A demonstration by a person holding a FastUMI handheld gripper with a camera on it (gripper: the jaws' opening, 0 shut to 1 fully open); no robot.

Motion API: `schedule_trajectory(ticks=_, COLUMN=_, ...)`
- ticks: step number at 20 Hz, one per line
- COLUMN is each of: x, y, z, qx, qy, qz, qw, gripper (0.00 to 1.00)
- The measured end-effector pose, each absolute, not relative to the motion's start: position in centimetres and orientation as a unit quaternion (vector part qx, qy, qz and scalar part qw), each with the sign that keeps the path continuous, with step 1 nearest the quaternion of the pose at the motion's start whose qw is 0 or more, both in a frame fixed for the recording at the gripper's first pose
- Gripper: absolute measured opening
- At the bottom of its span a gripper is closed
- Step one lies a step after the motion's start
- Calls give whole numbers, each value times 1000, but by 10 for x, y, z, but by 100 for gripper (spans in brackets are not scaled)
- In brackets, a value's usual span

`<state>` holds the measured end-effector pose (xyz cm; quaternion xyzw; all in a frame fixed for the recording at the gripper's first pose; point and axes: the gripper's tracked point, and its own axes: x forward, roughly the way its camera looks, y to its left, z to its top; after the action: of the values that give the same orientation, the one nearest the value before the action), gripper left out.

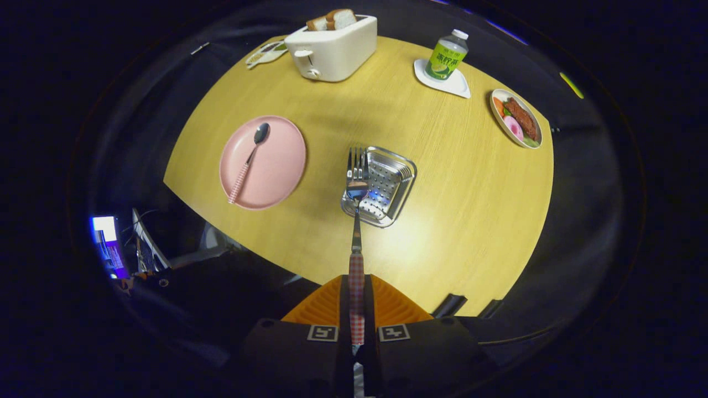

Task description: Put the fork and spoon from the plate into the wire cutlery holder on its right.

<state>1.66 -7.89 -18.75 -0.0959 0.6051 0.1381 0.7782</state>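
Fork (357, 221) clamped by its checked handle between the closed fingers (357, 309) of the gripper (357, 301), long axis straight ahead, tines pointing away. Tines overlapped the near-left rim of the metal cutlery holder (387, 185); height above it could not be judged. Holder stood on the round wooden worktop (453, 182), seen from above, its perforated floor visible. Spoon (249, 157) lay on the pink plate (276, 171) to the holder's left, bowl toward the far side, checked handle toward the near rim, long axis slightly slanted. Beyond: white toaster (332, 52) with bread slices (332, 19); green-labelled bottle (447, 55) upright on a white coaster (456, 84); small dish of food (517, 119) at the far right edge. Small flat object beside the toaster hard to identify. Fork's handle end hidden between the fingers.
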Motion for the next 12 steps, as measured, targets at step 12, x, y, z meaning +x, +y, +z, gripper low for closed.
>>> schedule_trajectory(ticks=12, x=57, y=-89, z=-231, qx=-162, qy=740, qz=102, qw=645, gripper=12)
